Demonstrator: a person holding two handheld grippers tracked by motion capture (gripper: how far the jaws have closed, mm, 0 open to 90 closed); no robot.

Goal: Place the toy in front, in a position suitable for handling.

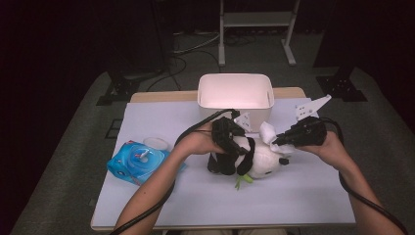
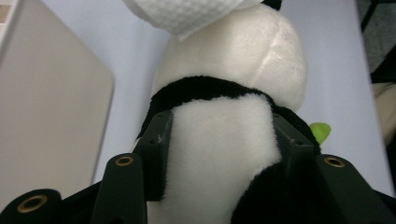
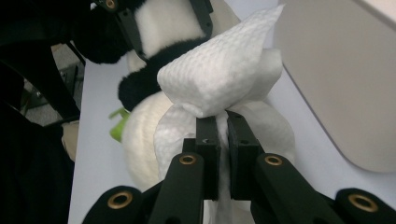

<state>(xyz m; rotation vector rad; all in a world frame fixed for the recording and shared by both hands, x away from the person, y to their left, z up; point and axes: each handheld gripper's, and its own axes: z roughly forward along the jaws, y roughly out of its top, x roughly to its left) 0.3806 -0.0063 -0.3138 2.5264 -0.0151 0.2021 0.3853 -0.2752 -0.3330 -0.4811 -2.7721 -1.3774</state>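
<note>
Left hand-held gripper [image 2: 219, 140] clamps black-and-white plush panda [image 1: 247, 157]; right hand-held gripper [image 3: 223, 135] pinches white embossed paper towel [image 3: 219, 77]. Wipe head lightly, keeping the body steady.

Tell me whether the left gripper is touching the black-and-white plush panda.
Touching. The left gripper view shows the left gripper with both jaws pressed into the white body of the black-and-white plush panda.

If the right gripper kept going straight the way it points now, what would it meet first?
Most likely the panda. The right gripper, shut on a tissue, points at its white head, which lies right behind the tissue. Depth is hard to judge; the tissue may already touch it.
</note>
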